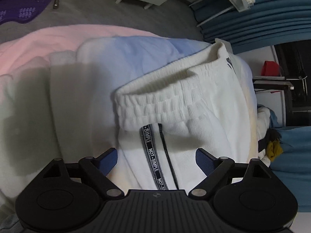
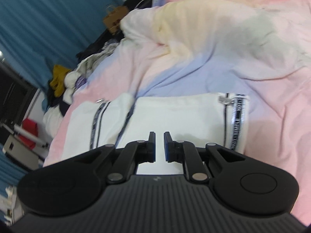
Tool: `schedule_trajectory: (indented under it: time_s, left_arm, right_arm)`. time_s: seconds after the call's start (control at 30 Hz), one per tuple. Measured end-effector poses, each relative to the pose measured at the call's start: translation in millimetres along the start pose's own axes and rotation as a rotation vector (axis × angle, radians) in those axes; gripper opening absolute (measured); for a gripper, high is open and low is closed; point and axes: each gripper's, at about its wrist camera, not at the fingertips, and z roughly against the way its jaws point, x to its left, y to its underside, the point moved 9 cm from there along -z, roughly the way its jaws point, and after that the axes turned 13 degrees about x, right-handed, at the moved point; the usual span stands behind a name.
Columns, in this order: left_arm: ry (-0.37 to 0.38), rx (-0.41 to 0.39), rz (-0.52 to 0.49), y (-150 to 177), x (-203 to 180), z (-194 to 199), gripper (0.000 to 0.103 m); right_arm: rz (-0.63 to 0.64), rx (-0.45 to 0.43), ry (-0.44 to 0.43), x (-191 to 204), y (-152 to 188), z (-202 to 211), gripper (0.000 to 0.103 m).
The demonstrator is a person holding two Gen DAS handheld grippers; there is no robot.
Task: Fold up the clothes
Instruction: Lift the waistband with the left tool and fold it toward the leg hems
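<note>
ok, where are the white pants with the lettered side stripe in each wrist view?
Left wrist: white pants fill centre and right; elastic waistband up, lettered stripe running down between the open left gripper fingers.
Right wrist: pants lie flat across the middle on the pastel bedding, just beyond the shut right gripper.
Shared landmark: mustard-yellow cloth.

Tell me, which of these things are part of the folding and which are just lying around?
Part of the job:
- white trousers with a lettered stripe
- left gripper, open over them
- right gripper, nearly shut, holding nothing

Just lying about:
- pastel bedcover
- heap of clothes
- blue curtain
</note>
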Motion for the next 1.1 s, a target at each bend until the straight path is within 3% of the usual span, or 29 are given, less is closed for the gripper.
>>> schedule_trajectory:
  time_s: [0.17,0.3,0.47,0.5,0.6,0.83,0.9,1.1]
  left_arm:
    - [0.011,-0.043,-0.005,-1.5,-4.6,-5.9,0.094]
    - [0.092,-0.080,-0.015,2.9,-9.4,-2.8,0.098]
    - [0.348,-0.183,-0.172,24.0,-27.1,41.6,0.098]
    - [0.366,-0.207,-0.200,28.9,-27.7,51.4,0.098]
    - [0.278,-0.215,-0.178,36.8,-13.1,61.5,0.098]
    - [0.130,-0.140,-0.030,25.7,19.5,50.2,0.096]
    - [0.092,-0.184,0.020,19.1,28.6,52.9,0.095]
    - [0.132,-0.258,0.017,-1.0,18.8,45.3,0.094]
  right_arm:
    - [-0.050,-0.026,0.030,-11.3,-5.0,-2.0,0.013]
    - [-0.093,-0.043,0.053,-21.9,-8.4,-2.3,0.013]
    - [-0.136,-0.064,0.076,-33.9,-13.5,-1.1,0.013]
    - [-0.139,-0.062,0.077,-34.7,-14.1,-2.4,0.013]
    - [-0.147,-0.050,0.081,-35.9,-14.5,-7.2,0.013]
    - [-0.141,-0.046,0.097,-31.0,-12.9,-14.0,0.013]
    - [-0.166,-0.062,0.109,-35.8,-13.4,-10.2,0.013]
    - [-0.289,-0.130,0.132,-63.2,-18.3,4.3,0.013]
